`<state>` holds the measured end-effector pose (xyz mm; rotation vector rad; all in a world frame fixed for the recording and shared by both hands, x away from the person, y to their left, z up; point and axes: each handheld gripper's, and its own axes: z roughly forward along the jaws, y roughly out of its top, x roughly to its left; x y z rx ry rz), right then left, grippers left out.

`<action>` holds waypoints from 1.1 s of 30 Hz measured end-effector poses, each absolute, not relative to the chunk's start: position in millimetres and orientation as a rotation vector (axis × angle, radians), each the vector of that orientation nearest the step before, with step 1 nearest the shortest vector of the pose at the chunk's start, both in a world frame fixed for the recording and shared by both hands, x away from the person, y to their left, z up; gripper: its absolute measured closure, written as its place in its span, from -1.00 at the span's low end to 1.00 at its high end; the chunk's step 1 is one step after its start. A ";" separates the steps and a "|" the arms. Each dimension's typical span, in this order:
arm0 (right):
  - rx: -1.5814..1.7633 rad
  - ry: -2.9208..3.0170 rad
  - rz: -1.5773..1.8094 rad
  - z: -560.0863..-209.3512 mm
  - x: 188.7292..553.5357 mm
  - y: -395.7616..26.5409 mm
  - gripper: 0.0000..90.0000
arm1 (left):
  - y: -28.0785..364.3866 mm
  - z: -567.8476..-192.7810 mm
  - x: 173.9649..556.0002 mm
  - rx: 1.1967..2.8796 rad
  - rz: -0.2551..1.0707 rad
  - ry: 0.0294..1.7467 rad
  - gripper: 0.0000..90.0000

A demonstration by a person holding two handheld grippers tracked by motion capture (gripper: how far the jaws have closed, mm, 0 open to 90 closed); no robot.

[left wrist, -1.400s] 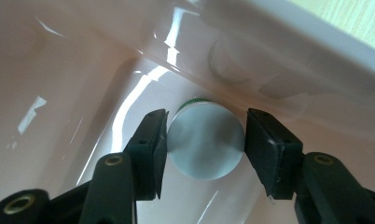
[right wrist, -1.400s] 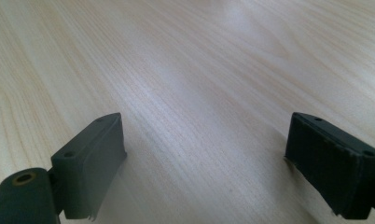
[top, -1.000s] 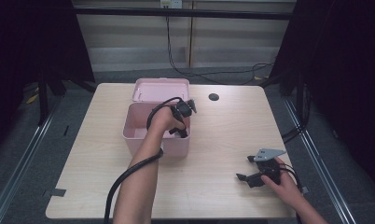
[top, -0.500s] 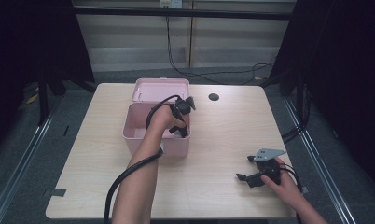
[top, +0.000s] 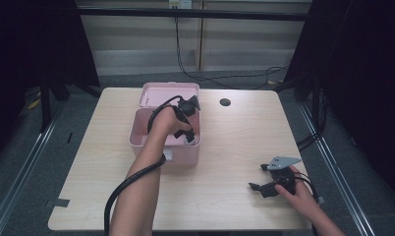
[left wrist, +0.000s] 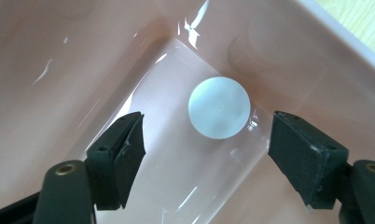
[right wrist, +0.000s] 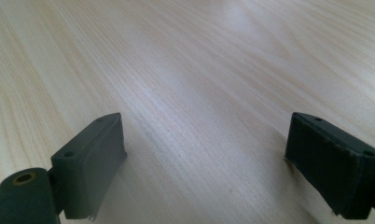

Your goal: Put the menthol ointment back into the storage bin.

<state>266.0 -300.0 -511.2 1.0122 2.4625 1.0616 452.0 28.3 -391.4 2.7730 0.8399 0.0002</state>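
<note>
Your right gripper low over bench, jaws spread wide, bare wood between them. Your left gripper dipped inside pink box, jaws spread wide, gripping nothing. Pale round ball lies on box floor just beyond jaw tips, roughly midway between them, nearer right-hand jaw. Box lid stands open past it.

The surface is pale wood with a fine straight grain and a smooth, low-sheen finish. The pink box is glossy moulded plastic showing bright highlights on its inner walls. A clear glossy sheet lies inside it, bearing a matt pale disc at 12 o'clock. The left tool and right tool carry matt black pads, scuffed at the edges.
</note>
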 end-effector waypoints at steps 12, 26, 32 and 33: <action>1.013 2.462 1.061 -511.2 265.9 -300.0 -0.76 | 39.0 -376.5 450.1 2.725 -0.005 0.972 -0.49; 1.013 2.461 1.059 -511.1 265.9 -300.1 -0.75 | 53.3 -362.0 444.4 2.702 -0.008 1.006 -0.50; 1.013 2.463 1.061 -511.2 265.9 -300.0 -0.76 | 62.9 -349.0 440.7 2.691 0.011 1.021 -0.50; 1.014 2.463 1.061 -511.2 265.9 -300.0 -0.75 | 64.4 -347.2 439.9 2.688 0.012 1.030 -0.50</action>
